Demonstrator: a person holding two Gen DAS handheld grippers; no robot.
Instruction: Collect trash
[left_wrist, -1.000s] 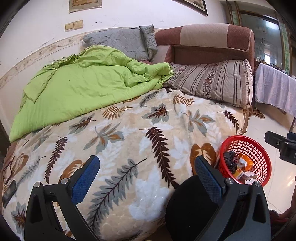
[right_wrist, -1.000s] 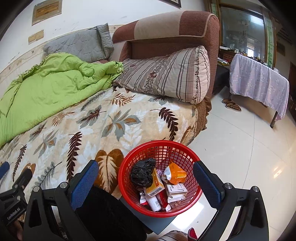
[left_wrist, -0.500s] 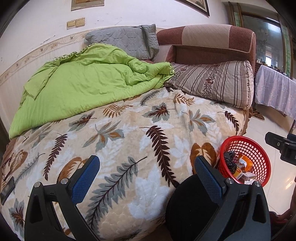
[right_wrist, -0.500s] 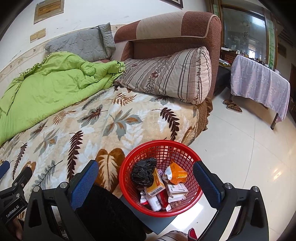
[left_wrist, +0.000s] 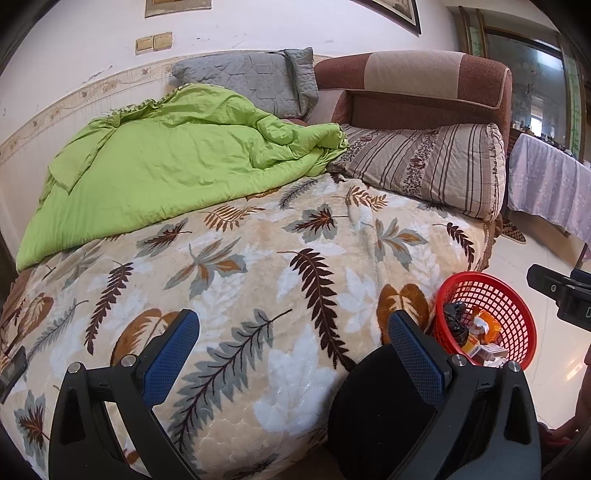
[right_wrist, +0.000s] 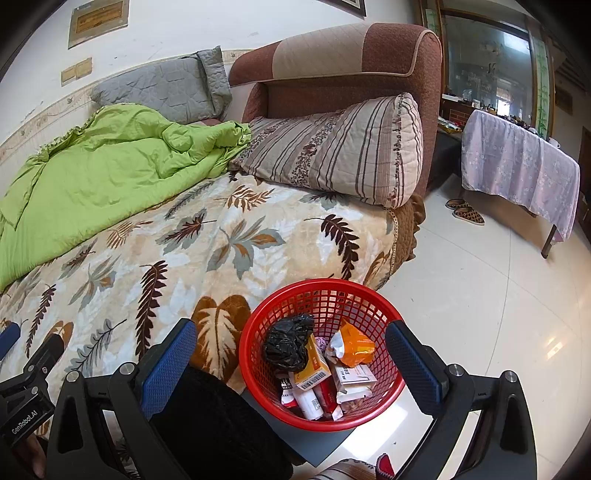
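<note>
I see the bed (left_wrist: 258, 258) under its leaf-print blanket filling my view. The red basket (right_wrist: 369, 295) sits on the floor just beside it, holding a black bag (right_wrist: 286, 345), an orange packet (right_wrist: 356, 347) and small boxes. My left gripper (left_wrist: 291, 341) hovers over the blanket, released and empty; my right gripper (right_wrist: 290, 354) hangs above the basket, jaws wide, empty.

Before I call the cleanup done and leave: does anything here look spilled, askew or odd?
Nothing spilled: the trash sits inside the red basket, upright on the floor. Only the green quilt lies rumpled on the bed.
</note>
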